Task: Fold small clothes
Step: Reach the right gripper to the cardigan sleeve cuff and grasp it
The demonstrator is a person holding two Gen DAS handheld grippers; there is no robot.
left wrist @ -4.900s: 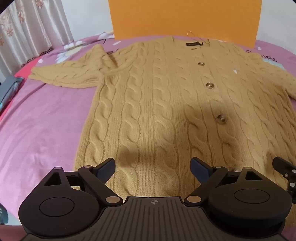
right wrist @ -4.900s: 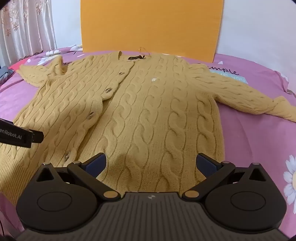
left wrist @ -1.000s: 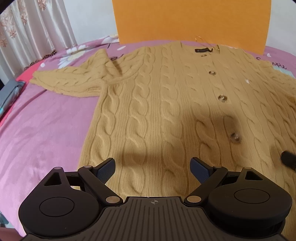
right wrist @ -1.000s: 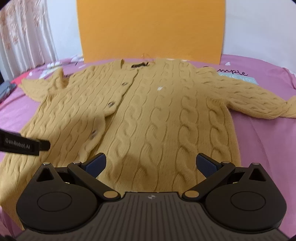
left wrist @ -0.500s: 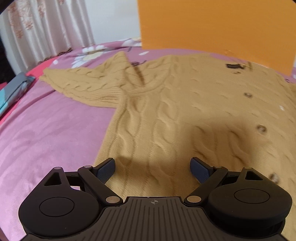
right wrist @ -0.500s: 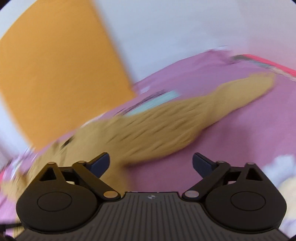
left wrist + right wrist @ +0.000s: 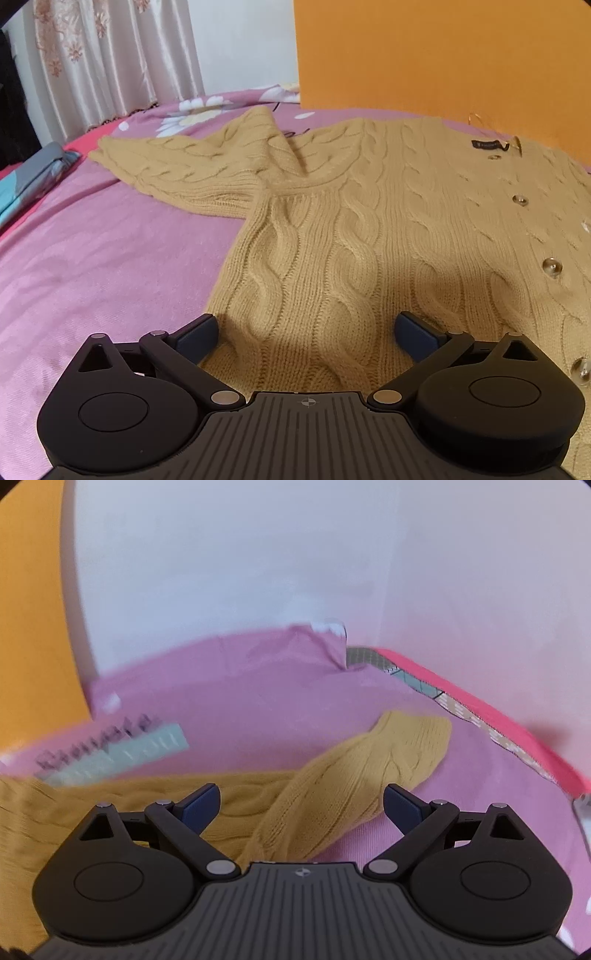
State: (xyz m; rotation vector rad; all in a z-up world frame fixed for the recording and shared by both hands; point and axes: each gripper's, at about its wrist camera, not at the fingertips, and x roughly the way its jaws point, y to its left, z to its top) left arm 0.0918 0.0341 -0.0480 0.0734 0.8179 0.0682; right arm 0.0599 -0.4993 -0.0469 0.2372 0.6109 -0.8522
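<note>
Half the cardigan (image 7: 369, 229) runs off at 3 o'clock; right view blurred. Left gripper (image 7: 306, 332) wide, empty. Right gripper (image 7: 302, 805) wide, just narrowing slightly, over the sleeve (image 7: 369, 764).

Bare pink bedsheet (image 7: 92, 266) lies open left of the cardigan (image 7: 369, 229), while the orange board (image 7: 443, 55) and curtain (image 7: 110, 55) close the far side.

My right gripper (image 7: 302, 805) hangs wide open above the cardigan sleeve (image 7: 354, 771), whose cuff points toward one o'clock across the pink bedsheet (image 7: 258, 686).
</note>
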